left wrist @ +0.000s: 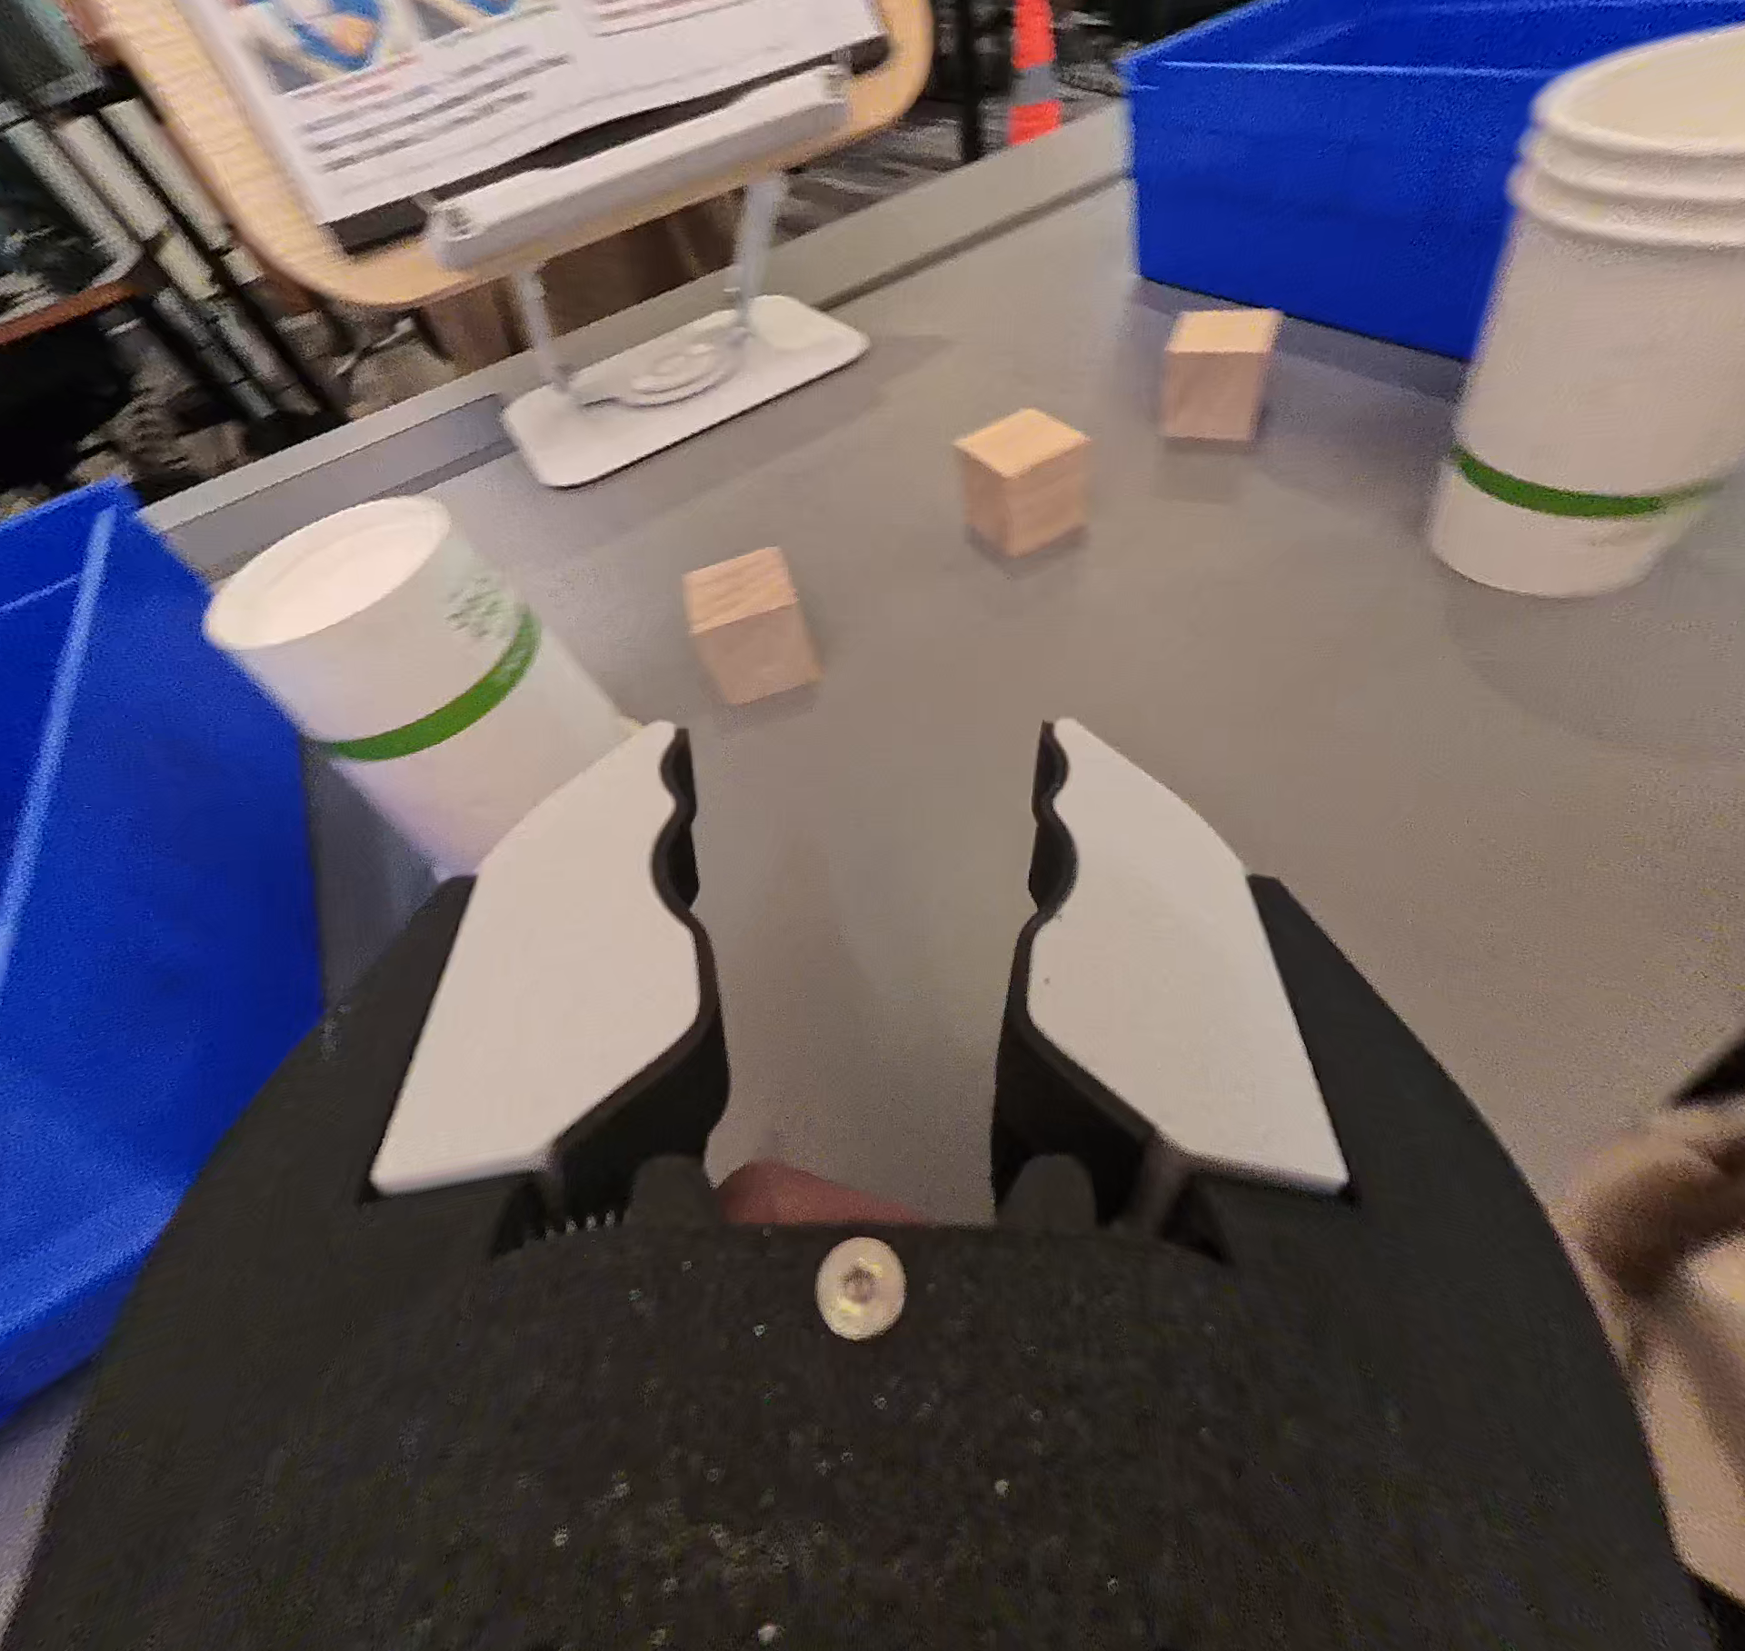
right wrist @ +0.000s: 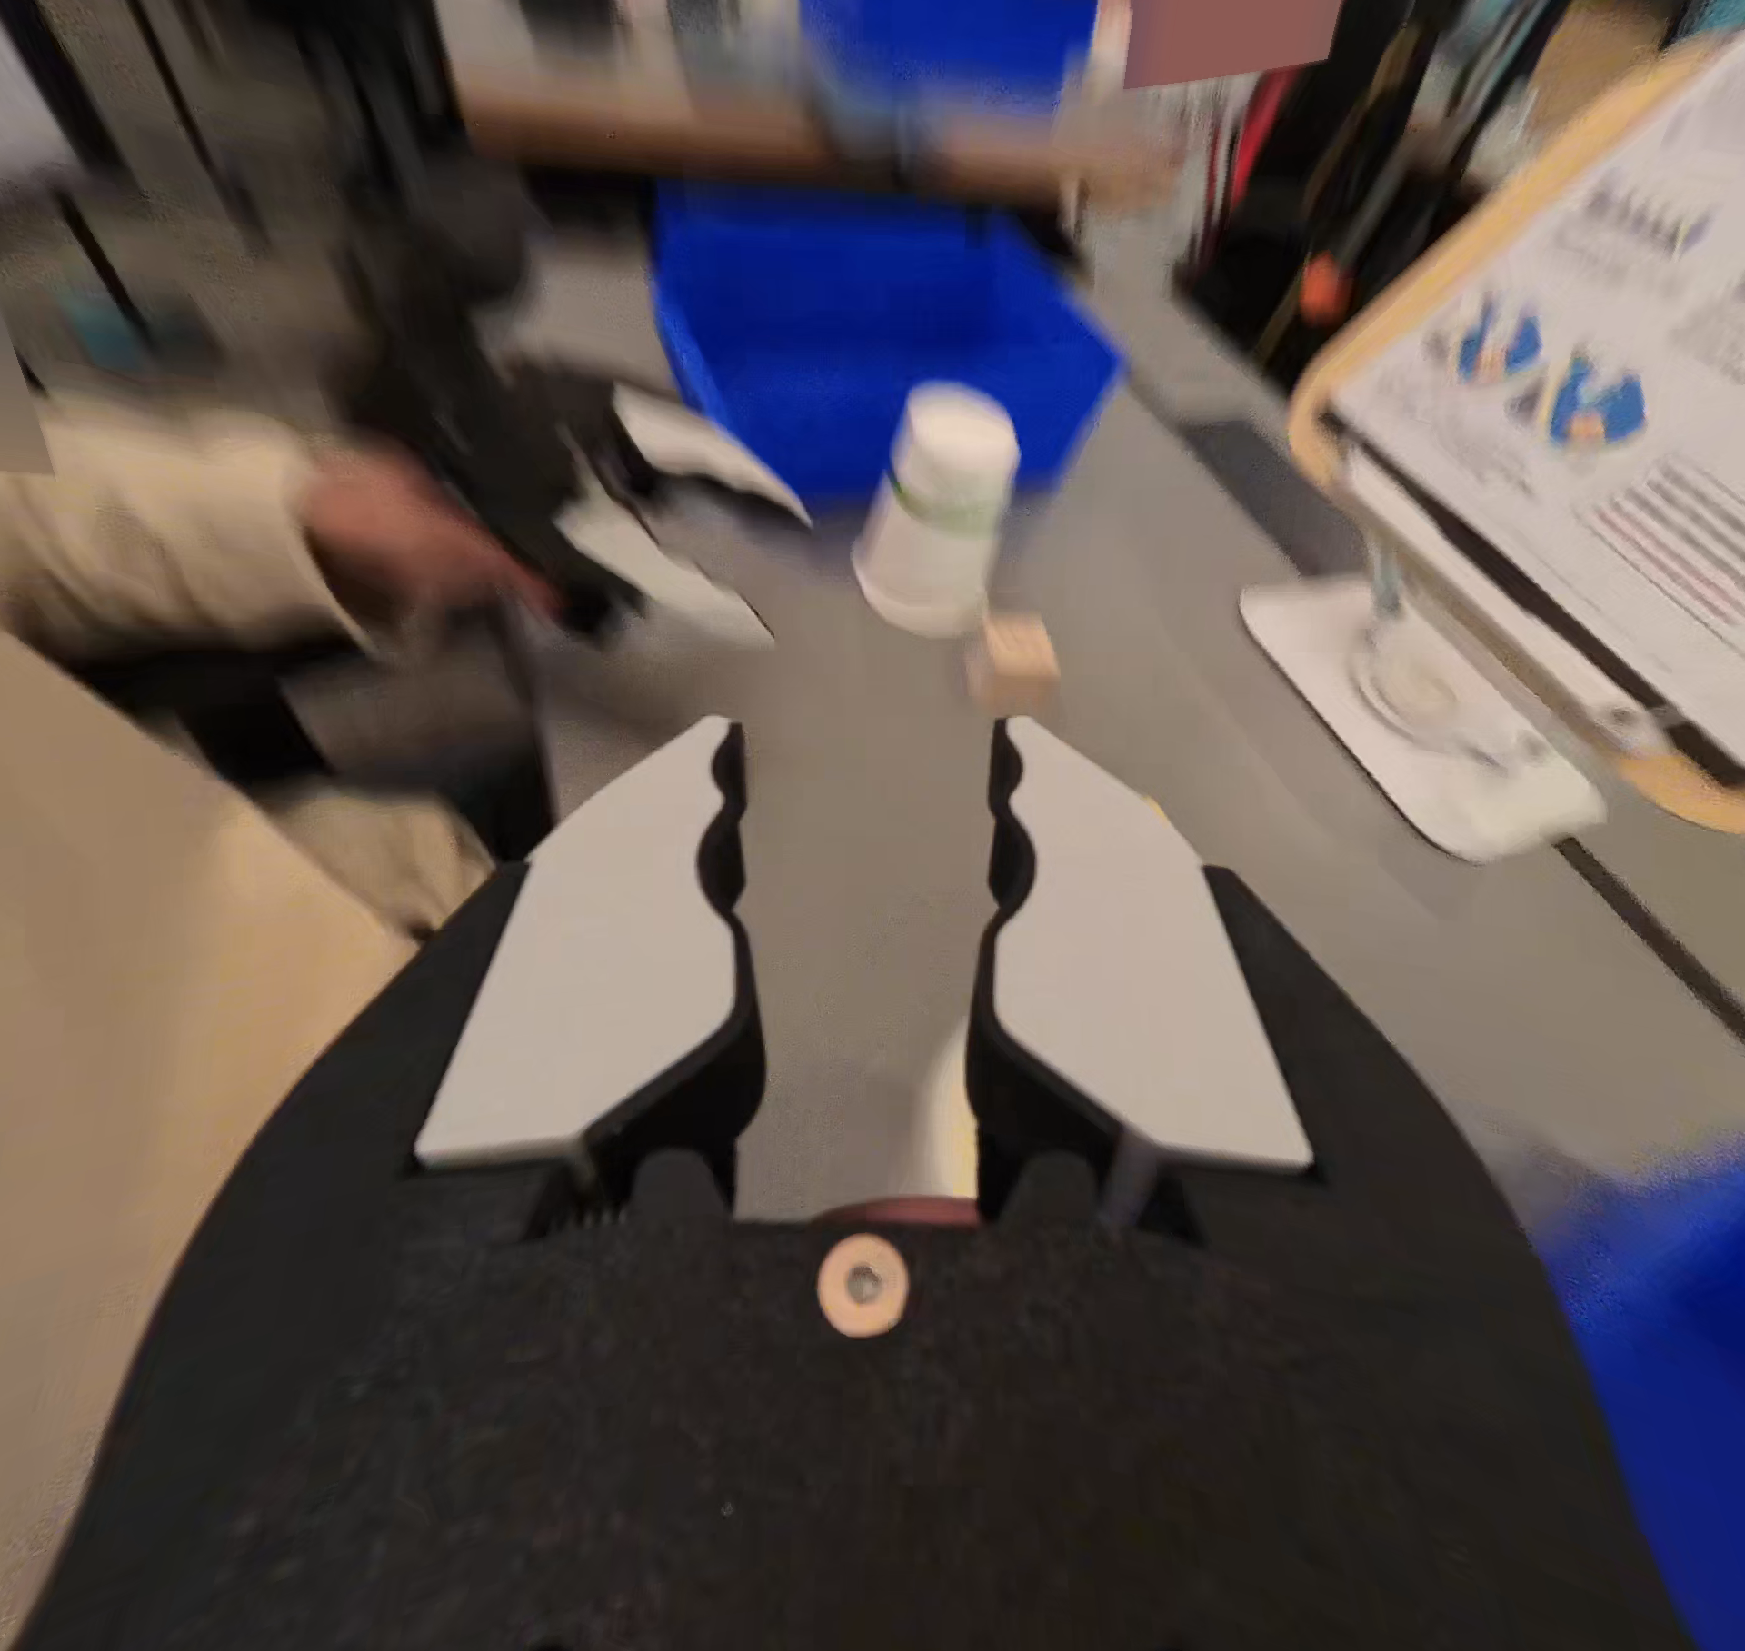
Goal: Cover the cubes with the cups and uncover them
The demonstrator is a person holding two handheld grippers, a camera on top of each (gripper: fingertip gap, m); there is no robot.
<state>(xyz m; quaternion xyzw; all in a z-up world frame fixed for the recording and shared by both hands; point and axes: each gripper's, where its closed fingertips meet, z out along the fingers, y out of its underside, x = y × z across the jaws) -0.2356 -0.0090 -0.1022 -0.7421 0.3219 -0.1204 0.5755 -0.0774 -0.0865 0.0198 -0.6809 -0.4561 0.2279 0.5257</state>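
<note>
Three wooden cubes stand uncovered on the grey table in the left wrist view: a near one [left wrist: 751, 626], a middle one [left wrist: 1023, 482] and a far one [left wrist: 1218, 376]. An upside-down white cup with a green band [left wrist: 406, 652] stands at the left, just beyond my left gripper [left wrist: 864, 737], which is open and empty. A stack of upside-down white cups [left wrist: 1615, 331] stands at the right. In the blurred right wrist view my right gripper [right wrist: 867, 732] is open and empty; an upside-down cup [right wrist: 940, 511] and one cube [right wrist: 1015, 657] lie ahead of it.
Blue bins sit at the left [left wrist: 123, 898] and back right [left wrist: 1369, 171] of the table. A document stand with a white base [left wrist: 689, 388] is at the back. In the right wrist view a person's sleeve and hand [right wrist: 283, 529] hold the other gripper at the left, with the stand [right wrist: 1473, 586] at the right.
</note>
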